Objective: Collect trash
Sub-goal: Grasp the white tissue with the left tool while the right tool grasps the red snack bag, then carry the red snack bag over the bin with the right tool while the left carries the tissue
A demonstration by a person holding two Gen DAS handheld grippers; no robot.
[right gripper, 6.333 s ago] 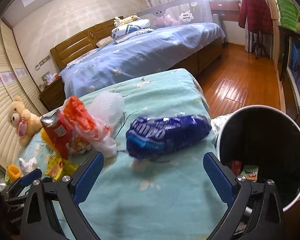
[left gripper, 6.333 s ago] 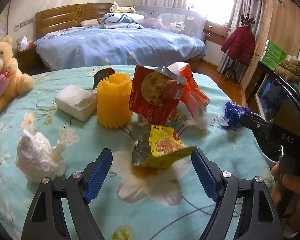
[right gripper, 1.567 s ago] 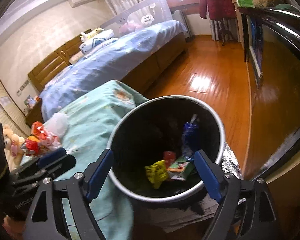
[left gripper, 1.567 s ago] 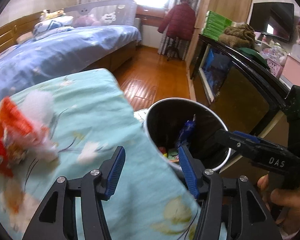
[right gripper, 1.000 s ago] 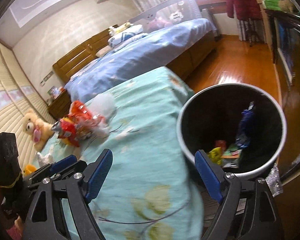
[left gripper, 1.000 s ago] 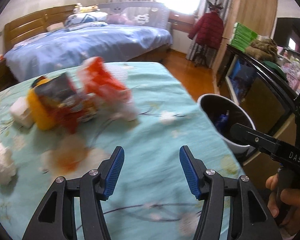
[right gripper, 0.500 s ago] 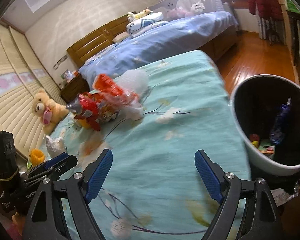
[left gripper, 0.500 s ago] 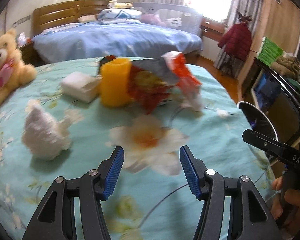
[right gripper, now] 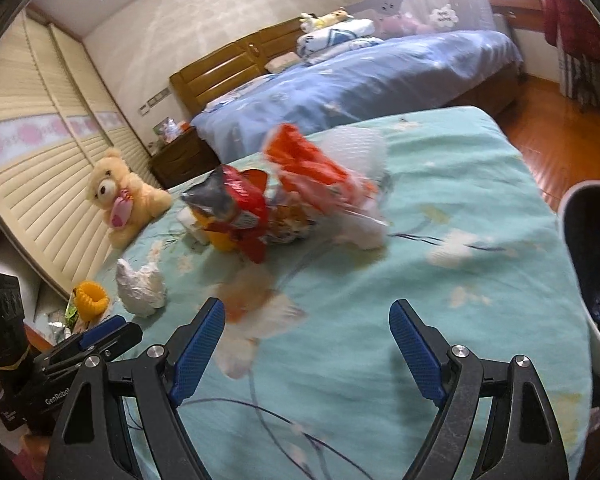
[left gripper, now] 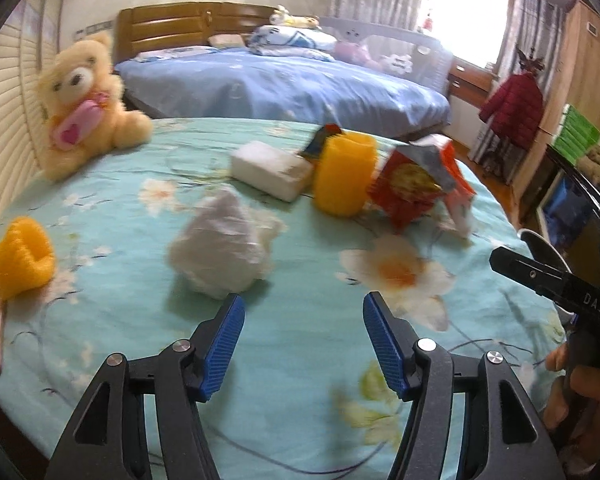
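Left wrist view: left gripper (left gripper: 303,320) is hovering over the counter (left gripper: 300,400), fingers apart and empty, facing the tissue wad (left gripper: 224,252); right gripper (right gripper: 306,332), fingers also apart, is facing the wrappers (right gripper: 296,200), bin (right gripper: 592,280) alongside.

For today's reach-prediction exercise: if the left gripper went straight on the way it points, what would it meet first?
Probably bare tablecloth; the open left gripper aims between the crumpled white tissue and the red snack bag. Depth is unclear.
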